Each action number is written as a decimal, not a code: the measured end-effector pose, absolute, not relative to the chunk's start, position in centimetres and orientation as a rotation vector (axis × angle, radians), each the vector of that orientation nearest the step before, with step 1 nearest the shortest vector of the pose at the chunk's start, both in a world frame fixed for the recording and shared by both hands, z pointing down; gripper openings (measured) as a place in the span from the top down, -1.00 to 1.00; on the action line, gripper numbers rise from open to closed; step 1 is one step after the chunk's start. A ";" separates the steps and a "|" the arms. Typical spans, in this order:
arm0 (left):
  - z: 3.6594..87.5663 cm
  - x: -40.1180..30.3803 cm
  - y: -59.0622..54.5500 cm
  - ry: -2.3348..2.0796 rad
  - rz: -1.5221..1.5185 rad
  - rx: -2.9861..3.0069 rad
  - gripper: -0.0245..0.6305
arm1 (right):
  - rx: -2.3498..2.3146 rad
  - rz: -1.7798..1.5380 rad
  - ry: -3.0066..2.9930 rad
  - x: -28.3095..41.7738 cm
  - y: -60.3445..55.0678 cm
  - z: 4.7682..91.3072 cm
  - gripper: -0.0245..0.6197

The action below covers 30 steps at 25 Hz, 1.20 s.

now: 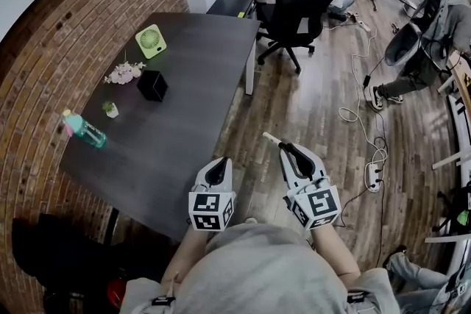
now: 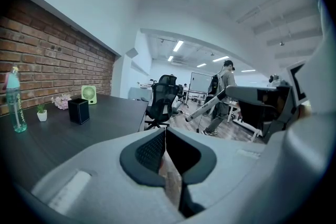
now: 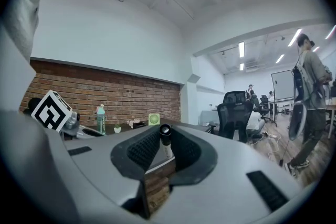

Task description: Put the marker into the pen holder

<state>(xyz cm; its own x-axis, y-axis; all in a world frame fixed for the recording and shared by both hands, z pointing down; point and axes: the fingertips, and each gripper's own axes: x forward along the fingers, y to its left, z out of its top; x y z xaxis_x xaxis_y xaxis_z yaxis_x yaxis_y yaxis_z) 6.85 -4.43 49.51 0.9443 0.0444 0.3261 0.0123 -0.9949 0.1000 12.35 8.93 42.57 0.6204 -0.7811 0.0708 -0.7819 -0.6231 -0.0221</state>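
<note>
Right gripper view: marker [image 3: 165, 132] pinched in right hand-held gripper [image 3: 166, 142].

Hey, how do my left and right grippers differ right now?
The right gripper is shut on the marker; the left gripper is shut with nothing between its jaws. The left gripper hangs at the dark desk's edge, the right gripper over the wood floor. Both point away from the person.

Readable text: none. Left cube [image 1: 212, 211] and right cube [image 1: 318, 205] bore black-and-white square code patterns only, without legible letters or numbers
</note>
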 end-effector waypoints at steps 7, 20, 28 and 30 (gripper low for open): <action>49.9 7.4 -6.3 -0.009 0.517 2.987 0.87 | 2.792 0.122 -1.398 13.1 7.2 42.6 0.72; 50.6 9.3 -11.4 -0.214 0.523 2.954 0.87 | 2.691 0.134 -1.577 17.2 1.4 43.2 0.72; 50.3 11.9 -16.2 -0.395 0.498 2.919 0.87 | 2.591 0.107 -1.721 21.4 -4.0 42.5 0.72; 50.3 12.6 -17.2 -0.433 0.500 2.906 0.87 | 2.564 0.105 -1.755 22.4 -5.3 42.3 0.72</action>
<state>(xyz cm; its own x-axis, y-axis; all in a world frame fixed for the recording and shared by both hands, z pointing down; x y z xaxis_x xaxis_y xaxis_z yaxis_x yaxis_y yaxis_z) 12.62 -17.24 50.27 0.9021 -0.2545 0.3483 -0.3085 -0.9450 0.1083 22.45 -5.34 42.32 0.3607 -0.9298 0.0739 -0.9319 -0.3624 -0.0115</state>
